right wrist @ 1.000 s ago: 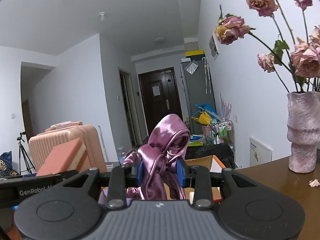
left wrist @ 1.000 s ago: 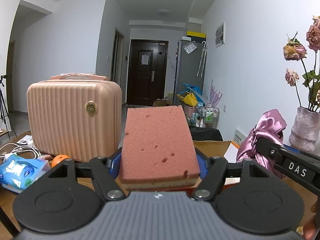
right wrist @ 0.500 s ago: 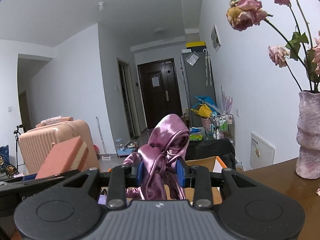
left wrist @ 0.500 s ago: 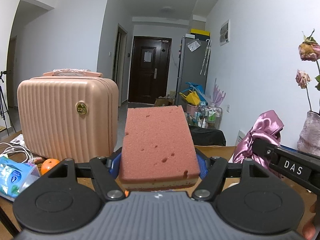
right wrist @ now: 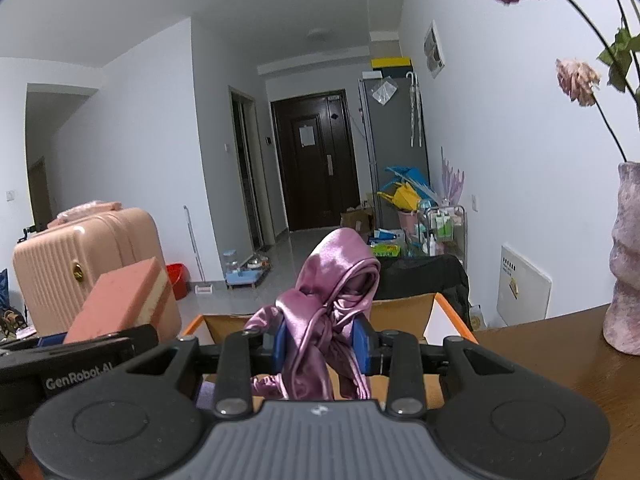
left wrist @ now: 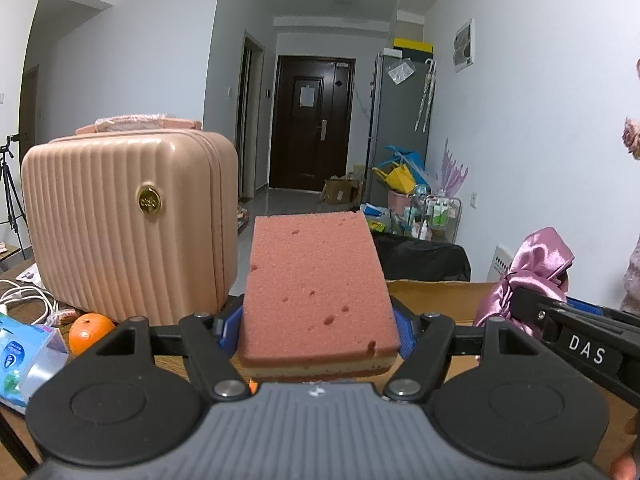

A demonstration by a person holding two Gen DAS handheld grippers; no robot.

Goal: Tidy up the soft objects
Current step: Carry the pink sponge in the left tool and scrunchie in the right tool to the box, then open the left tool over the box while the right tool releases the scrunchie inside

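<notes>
Left wrist view puts your left gripper [left wrist: 320, 330] at lower centre, its blue pads pressed against both sides of the pink sponge [left wrist: 316, 288], which juts up and away toward mid-frame; the pink suitcase [left wrist: 128, 224] stands at left with an orange [left wrist: 90, 330] at its foot. Right wrist view shows your right gripper [right wrist: 322, 344] nearly closed, pinching the purple satin cloth [right wrist: 332, 300] at centre frame above the open cardboard box [right wrist: 400, 310]. Your vase [right wrist: 624, 264] sits at the right edge on the wooden table [right wrist: 540, 356].
</notes>
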